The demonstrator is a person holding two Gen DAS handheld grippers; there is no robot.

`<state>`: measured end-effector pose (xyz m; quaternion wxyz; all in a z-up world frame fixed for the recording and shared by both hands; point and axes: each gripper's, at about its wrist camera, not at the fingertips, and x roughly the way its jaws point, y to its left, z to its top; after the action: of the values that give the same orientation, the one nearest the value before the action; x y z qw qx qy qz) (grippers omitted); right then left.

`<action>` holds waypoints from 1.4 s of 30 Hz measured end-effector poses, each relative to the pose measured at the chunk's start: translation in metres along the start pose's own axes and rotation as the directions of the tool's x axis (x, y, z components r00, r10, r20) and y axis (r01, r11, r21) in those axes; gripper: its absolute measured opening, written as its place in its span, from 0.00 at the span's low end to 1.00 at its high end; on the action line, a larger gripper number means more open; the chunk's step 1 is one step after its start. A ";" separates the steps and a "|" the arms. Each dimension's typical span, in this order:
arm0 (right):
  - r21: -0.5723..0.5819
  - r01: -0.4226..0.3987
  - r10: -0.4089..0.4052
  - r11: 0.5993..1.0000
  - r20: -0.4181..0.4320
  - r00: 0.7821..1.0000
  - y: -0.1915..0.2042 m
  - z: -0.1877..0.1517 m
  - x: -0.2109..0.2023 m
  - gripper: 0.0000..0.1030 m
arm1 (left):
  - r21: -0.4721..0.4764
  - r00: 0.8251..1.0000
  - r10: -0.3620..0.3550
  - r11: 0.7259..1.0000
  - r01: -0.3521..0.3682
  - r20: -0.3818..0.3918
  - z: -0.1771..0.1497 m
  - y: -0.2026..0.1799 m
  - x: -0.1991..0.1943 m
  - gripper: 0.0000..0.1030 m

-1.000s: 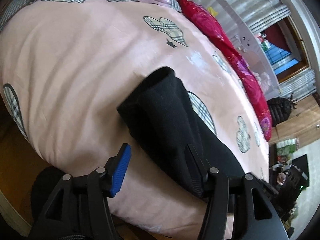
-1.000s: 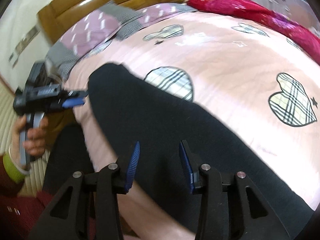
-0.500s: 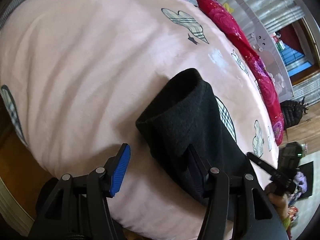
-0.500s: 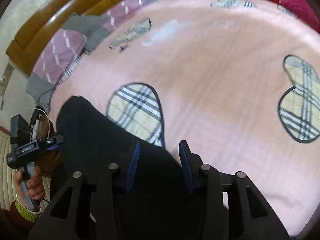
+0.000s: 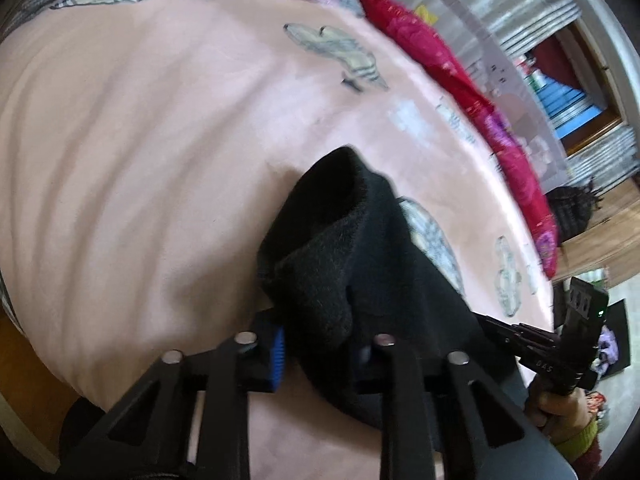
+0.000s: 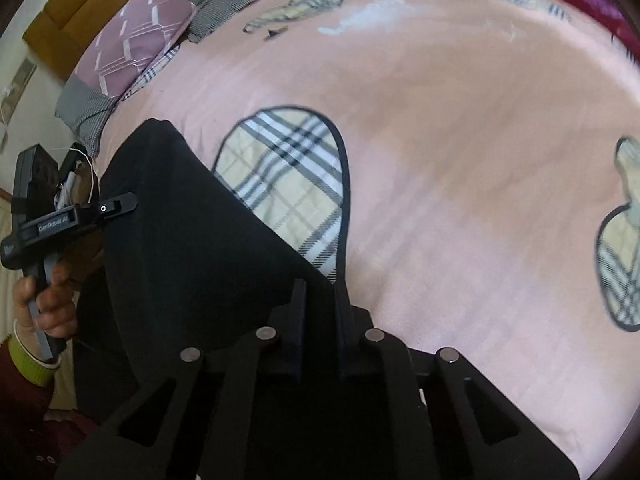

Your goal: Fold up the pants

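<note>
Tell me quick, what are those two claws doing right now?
Left gripper: closed on the black pants.
Right gripper: closed on the same pants, at the edge near the checked heart.

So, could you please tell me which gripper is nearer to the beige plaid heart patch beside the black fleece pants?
Right. The right gripper grips the pants at the patch's lower tip; the left gripper clamps their far edge.

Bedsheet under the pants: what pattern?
Pink bedsheet with plaid, dark-outlined heart patches; clearest in the right wrist view.
</note>
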<state>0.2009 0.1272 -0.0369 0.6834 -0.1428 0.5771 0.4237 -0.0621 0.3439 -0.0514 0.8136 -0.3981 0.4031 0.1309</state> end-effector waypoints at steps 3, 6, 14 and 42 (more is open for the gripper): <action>-0.030 0.050 -0.048 0.998 0.064 0.997 0.003 -0.002 -0.021 0.11 | 0.005 0.996 -0.073 0.997 0.073 0.060 -0.001 -0.006 -0.029 0.17; -0.042 0.132 -0.125 0.990 0.143 0.982 0.011 -0.001 -0.044 0.11 | 0.040 0.983 -0.144 0.989 0.140 0.110 0.001 -0.013 -0.051 0.17; -0.141 0.352 -0.328 0.925 0.166 0.930 0.036 0.009 -0.021 0.10 | 0.109 0.997 -0.037 0.994 0.029 0.073 0.011 -0.017 -0.016 0.17; 0.317 0.175 -0.275 0.932 0.307 0.911 -0.003 -0.136 -0.114 0.43 | 0.395 0.998 -0.035 0.917 0.057 -0.061 -0.049 -0.134 -0.017 0.54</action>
<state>0.1151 -0.0150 0.0256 0.8320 -0.0333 0.4818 0.2730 -0.0285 0.2224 0.0168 0.8692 -0.2380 0.4330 0.0170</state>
